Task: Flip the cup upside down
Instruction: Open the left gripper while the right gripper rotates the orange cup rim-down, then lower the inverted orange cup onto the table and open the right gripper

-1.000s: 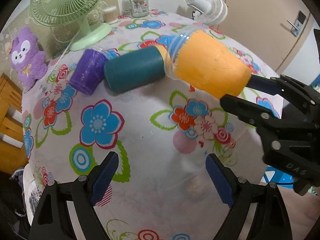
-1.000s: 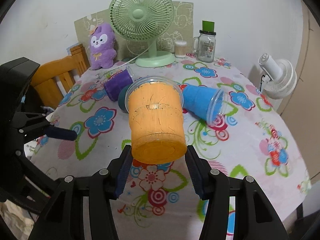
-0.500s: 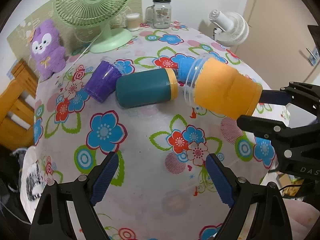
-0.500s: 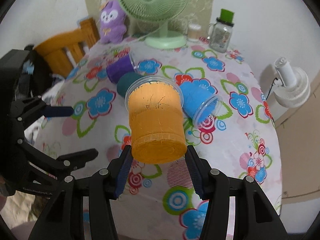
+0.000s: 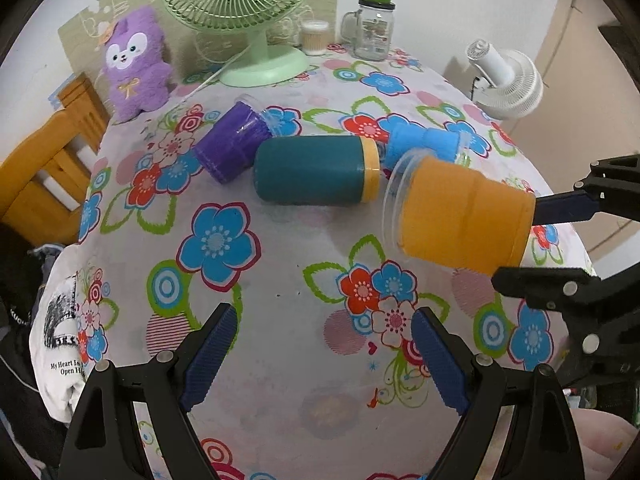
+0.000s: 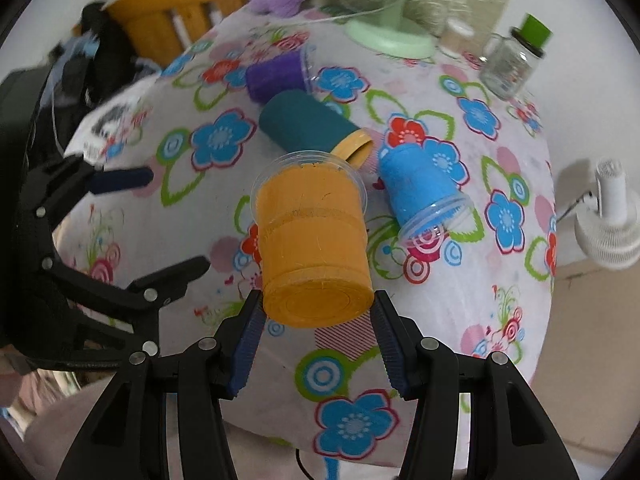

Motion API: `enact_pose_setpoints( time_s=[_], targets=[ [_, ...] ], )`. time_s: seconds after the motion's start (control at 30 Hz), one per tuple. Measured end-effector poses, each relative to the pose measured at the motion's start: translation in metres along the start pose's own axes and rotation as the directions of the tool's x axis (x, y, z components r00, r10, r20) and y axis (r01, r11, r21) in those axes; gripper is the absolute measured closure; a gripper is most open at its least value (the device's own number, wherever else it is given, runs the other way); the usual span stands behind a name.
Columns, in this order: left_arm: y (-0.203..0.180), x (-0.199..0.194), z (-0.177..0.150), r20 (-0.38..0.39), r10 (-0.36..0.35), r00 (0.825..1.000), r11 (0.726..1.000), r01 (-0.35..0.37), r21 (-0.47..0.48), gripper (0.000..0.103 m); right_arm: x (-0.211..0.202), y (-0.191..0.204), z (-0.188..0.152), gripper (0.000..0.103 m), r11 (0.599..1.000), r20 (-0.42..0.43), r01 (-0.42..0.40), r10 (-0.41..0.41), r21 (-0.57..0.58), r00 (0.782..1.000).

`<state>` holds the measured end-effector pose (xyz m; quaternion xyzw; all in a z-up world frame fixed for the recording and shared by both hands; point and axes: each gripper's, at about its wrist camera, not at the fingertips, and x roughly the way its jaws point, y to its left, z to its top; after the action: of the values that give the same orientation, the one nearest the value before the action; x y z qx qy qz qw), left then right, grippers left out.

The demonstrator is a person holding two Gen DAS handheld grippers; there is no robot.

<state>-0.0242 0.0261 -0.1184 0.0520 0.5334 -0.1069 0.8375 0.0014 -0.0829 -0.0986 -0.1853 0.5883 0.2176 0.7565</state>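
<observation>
Orange cup (image 6: pixel 314 240): held above the table (image 5: pixel 280 280), lying roughly level, base toward the right gripper (image 6: pixel 318 334), clear rim pointing at the teal bottle (image 5: pixel 316 174).
Table: flowered cloth.
Teal bottle: lying on its side, between the purple cup (image 5: pixel 232 148) and the blue cup (image 5: pixel 424 146).
Right gripper: fingers pinching the orange cup's base.
Left gripper (image 5: pixel 324 356): fingers spread, nothing between them.

The orange cup (image 6: pixel 314 240) looks like clear glossy plastic with a matt, faintly scratched orange wrap, and the right tongs (image 6: pixel 318 336) holding it are black plastic with ribbed blue pads (image 6: pixel 250 344). The surface (image 5: pixel 280 280) wears a smooth flowered cloth. Behind it sit a fuzzy purple plush toy (image 5: pixel 136 64) and a glass jar (image 5: pixel 374 28).
</observation>
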Motion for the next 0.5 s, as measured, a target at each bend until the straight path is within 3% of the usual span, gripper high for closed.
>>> enact_pose_setpoints(
  time_s=[0.17,0.5],
  targets=[
    [-0.005,0.003,-0.005,-0.010,0.018,1.000,1.000,-0.018,-0.010,0.013,0.007,-0.001,0.003,0.046,0.998,-0.077,0.004,-0.008,-0.057,0.997],
    [-0.002,0.013,-0.003,-0.021,-0.015,1.000,0.996,0.014,-0.087,0.013,0.017,0.002,0.006,0.046,0.984,-0.200,-0.003,-0.033,-0.179,0.979]
  ],
)
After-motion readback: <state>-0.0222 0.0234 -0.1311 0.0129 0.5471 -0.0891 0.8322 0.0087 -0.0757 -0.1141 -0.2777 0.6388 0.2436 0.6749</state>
